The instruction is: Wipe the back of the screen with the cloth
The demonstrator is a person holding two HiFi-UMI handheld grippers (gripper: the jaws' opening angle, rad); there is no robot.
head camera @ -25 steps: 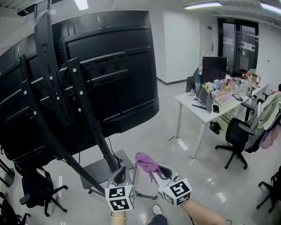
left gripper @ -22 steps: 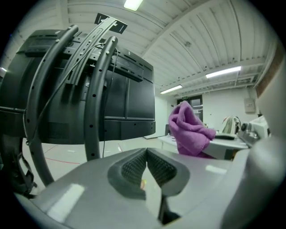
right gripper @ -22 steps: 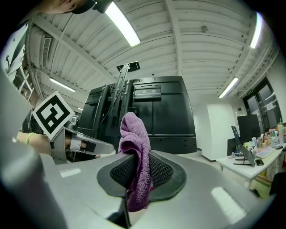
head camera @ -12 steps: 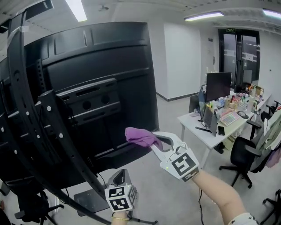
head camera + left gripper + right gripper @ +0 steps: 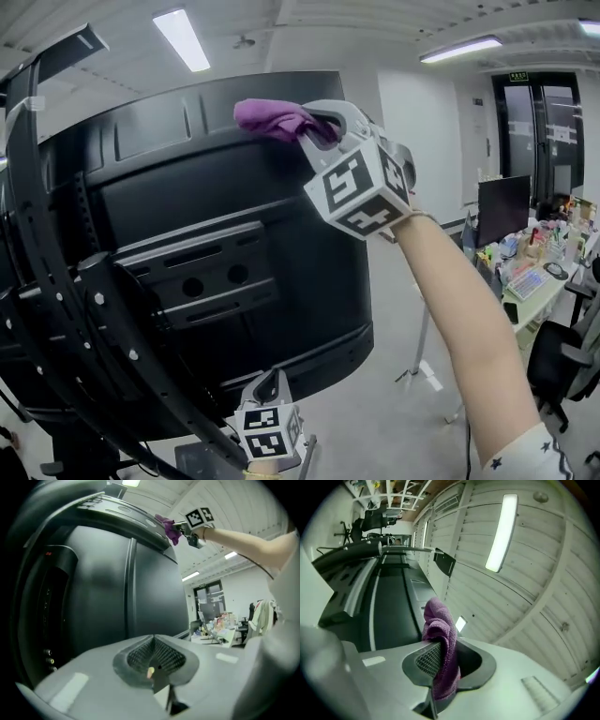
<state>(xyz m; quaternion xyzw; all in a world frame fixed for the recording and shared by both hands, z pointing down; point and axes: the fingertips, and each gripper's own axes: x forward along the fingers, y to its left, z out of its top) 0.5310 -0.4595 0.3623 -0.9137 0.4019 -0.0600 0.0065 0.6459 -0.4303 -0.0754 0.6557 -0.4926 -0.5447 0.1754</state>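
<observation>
Head view has the big black screen (image 5: 234, 281) filling most of the frame, back side facing us, with the ribbed panel and the stand's mounting rails (image 5: 56, 309) bolted down its left part. The right arm is stretched way up, and the right claw (image 5: 314, 127) sits at the top edge of the screen, clenched on the purple cloth (image 5: 272, 119). In the right gripper view the cloth (image 5: 440, 630) is a bunched wad pinched between the jaws, with a lump poking out past the tips. It looks like it's touching the top rim, though I can't swear to it.

The left claw (image 5: 270, 384) hangs low under the screen's bottom edge, jaws pressed together with nothing in them.

My take on the wipe: lead with the soft lump, not the hard jaw tips, so plastic never scrapes the panel. Start at the top and come down in overlapping strokes. Go light, since a screen on a stand could rock. Steer round the rails and screw heads so the cloth doesn't snag.
</observation>
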